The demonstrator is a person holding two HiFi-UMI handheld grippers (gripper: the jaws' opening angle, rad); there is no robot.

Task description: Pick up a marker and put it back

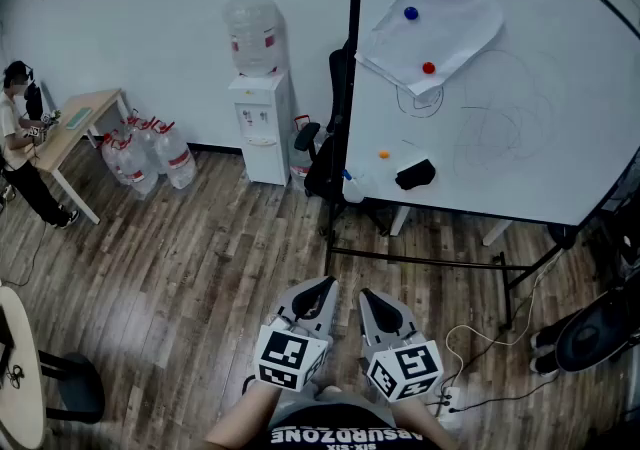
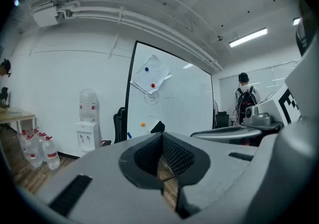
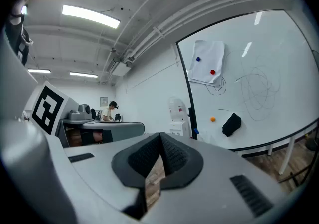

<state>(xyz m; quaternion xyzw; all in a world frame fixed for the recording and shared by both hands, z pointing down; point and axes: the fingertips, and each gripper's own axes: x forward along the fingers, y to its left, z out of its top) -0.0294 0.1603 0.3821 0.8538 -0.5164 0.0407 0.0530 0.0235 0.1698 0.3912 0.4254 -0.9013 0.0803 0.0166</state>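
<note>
The floor [image 1: 200, 258] is brown wood plank with a dull sheen. The whiteboard [image 1: 560, 158] is smooth and glossy, and its frame [image 1: 352, 88] is thin and black. The sheet [image 1: 440, 18] looks like creased matt paper. The eraser [image 1: 415, 174] is matt black. The dispenser [image 1: 262, 128] is white plastic; its bottle [image 1: 253, 33] and the jugs [image 1: 150, 158] are clear plastic. The worktop [image 1: 85, 113] is pale wood. The left hand-held gripper [image 1: 322, 285] and right hand-held gripper [image 1: 368, 296] are matt grey plastic, with dark, finely ribbed pads [image 2: 174, 156].

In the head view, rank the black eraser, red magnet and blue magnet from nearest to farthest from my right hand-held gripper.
From the right hand-held gripper:
1. Black eraser, low on the whiteboard.
2. Red magnet, lower on the paper.
3. Blue magnet, higher on the paper.
</note>
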